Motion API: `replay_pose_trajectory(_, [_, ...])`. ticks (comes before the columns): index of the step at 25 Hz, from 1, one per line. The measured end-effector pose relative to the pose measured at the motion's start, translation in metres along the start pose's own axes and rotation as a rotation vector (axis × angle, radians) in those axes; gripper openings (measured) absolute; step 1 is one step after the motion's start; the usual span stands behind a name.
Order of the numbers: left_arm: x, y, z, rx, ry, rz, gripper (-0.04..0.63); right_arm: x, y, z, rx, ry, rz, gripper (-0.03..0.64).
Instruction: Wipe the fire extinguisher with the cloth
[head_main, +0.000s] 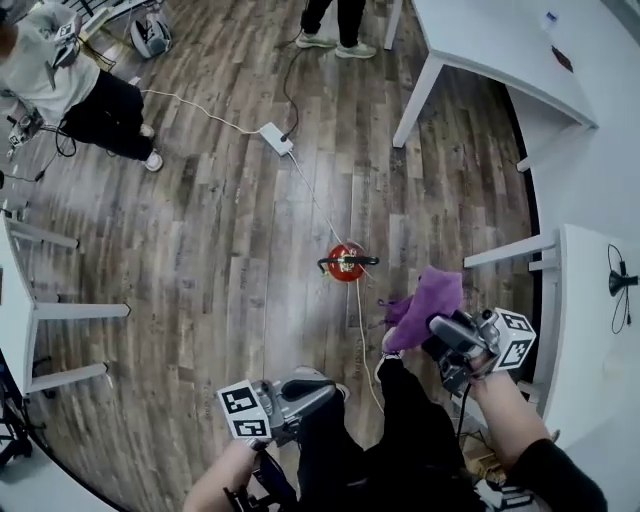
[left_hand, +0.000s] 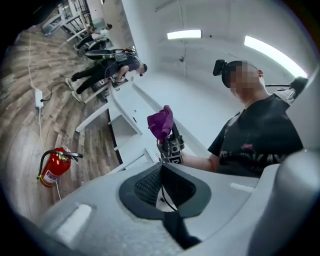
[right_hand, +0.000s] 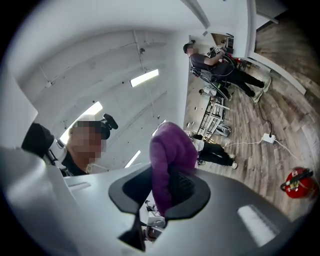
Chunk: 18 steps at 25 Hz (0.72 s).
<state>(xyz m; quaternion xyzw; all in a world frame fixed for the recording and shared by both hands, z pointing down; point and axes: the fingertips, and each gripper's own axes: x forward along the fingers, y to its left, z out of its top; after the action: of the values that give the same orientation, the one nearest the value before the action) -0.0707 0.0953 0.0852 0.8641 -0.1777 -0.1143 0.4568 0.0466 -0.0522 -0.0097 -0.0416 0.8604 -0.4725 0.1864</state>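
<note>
Nearest, at the near left, the left gripper (head_main: 322, 388) is clenched: its own view shows the jaws (left_hand: 161, 181) pressed together with nothing between them. At the near right, the right gripper (head_main: 432, 330) grasps the purple cloth (head_main: 430, 300). In that gripper's view the cloth (right_hand: 167, 155) is pinched between the jaws (right_hand: 167, 192) and bunches up beyond the tips. The left gripper's view also shows the cloth (left_hand: 161, 122) standing above the right gripper. Both grippers are held up off the floor (head_main: 220, 260), and the cloth touches nothing but the jaws.

Farther out, between the two grippers, the red extinguisher (head_main: 345, 262) stands upright on the wood floor, well apart from both grippers and from the cloth. Its black handle and hose sit on top. It shows low at the left of the left gripper's view (left_hand: 54, 167) and low at the right of the right gripper's view (right_hand: 299, 184).

A white cord (head_main: 320, 210) runs past the extinguisher to a white power strip (head_main: 275, 138) farther off. A white table (head_main: 500, 50) stands at the far right. At the far left a person (head_main: 60, 80) crouches, and another person's legs (head_main: 335, 20) stand at the far edge.
</note>
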Motion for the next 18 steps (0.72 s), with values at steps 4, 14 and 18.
replay_pose_trajectory(4, [-0.013,-0.045,0.055,0.051,-0.021,-0.069,-0.006,0.021,0.045,-0.019,0.035,-0.069,-0.002,0.074])
replay_pose_trajectory(14, [-0.047,-0.166,0.094,0.088,-0.099,-0.286,-0.006,0.046,0.167,-0.066,-0.092,-0.213,0.006,0.074])
replay_pose_trajectory(18, [-0.063,-0.182,0.053,0.07,0.01,-0.273,-0.006,0.037,0.193,-0.1,-0.11,-0.241,-0.035,0.074])
